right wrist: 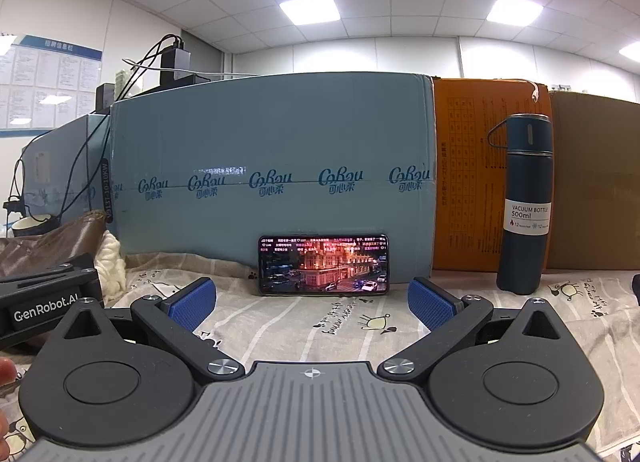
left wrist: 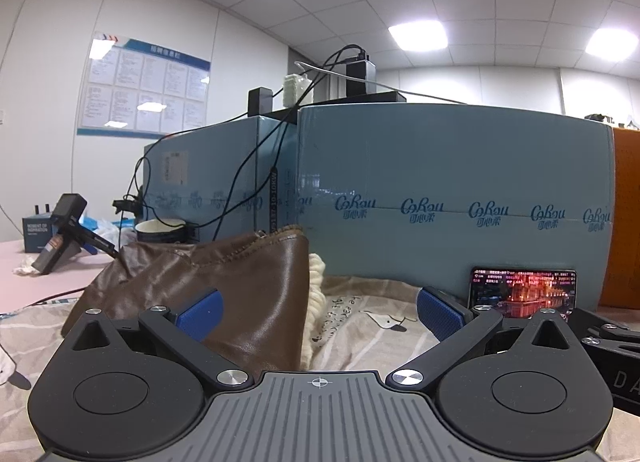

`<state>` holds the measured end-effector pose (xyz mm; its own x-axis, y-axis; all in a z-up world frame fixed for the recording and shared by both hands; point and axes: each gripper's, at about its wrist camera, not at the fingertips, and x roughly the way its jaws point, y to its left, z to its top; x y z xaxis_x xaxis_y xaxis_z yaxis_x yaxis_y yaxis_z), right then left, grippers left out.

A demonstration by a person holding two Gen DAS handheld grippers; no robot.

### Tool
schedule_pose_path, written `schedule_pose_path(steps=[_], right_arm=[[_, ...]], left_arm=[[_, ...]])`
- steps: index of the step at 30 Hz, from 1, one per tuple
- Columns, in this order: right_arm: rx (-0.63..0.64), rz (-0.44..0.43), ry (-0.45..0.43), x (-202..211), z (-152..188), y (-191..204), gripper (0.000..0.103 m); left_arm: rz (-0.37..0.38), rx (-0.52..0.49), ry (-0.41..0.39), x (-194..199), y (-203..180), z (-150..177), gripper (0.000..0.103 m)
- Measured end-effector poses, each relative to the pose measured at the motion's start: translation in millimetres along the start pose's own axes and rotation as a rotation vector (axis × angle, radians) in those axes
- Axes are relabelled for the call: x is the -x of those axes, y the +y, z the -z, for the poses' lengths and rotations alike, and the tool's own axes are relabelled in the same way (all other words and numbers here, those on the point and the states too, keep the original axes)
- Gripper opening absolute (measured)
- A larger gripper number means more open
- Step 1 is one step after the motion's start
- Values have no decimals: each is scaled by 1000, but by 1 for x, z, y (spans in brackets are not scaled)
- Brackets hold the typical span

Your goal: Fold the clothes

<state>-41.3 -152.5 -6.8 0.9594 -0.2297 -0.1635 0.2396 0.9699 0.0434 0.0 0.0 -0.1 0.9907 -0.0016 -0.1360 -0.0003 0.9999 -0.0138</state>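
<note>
We hold the left gripper [left wrist: 318, 312] low and level over the sheet [left wrist: 360, 326], its blue pads [left wrist: 440, 312] spread wide with nothing clamped. The brown jacket [left wrist: 224, 286] lies heaped between and ahead of these fingers, crowding the left pad and rising above it; its cream fleece lining [left wrist: 318, 274] shows at the right edge of the heap, roughly midway between the pads. Whether the left pad touches the leather we cannot tell.

We hold the right gripper [right wrist: 312, 304] just as low and level, beside the left one, its pads [right wrist: 430, 308] also wide apart and empty. Only bare sheet lies between them. The jacket sits well left of its left finger, past the other gripper's body. A phone [right wrist: 323, 265] with a lit screen stands straight ahead, between the fingers, leaning on a blue box [right wrist: 272, 133]. A bottle [right wrist: 525, 201] stands upright ahead of and beyond the right finger, against an orange box [right wrist: 464, 181].

The sheet is pale, printed with small cartoon figures and writing. Left of the left gripper it gives way to a pink tabletop [left wrist: 44, 282] with a mug [left wrist: 160, 230] and a dark device [left wrist: 66, 234]. Cables [left wrist: 248, 157] trail down the boxes. Beyond are white walls, a notice board [left wrist: 144, 85] and ceiling tiles with lit panels [right wrist: 310, 9].
</note>
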Motion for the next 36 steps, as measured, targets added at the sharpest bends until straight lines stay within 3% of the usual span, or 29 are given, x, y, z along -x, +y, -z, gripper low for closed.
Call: schedule_pose_path(steps=[13, 25, 36], right_arm=[[1, -1, 7, 0, 1, 1, 103], [-32, -12, -33, 6, 1, -4, 103], [-68, -26, -80, 16, 1, -9, 103]], left_arm=[[-27, 0, -4, 3, -2, -4, 103], [-71, 30, -108, 22, 5, -1, 103], [-89, 33, -129, 26, 6, 0, 103]])
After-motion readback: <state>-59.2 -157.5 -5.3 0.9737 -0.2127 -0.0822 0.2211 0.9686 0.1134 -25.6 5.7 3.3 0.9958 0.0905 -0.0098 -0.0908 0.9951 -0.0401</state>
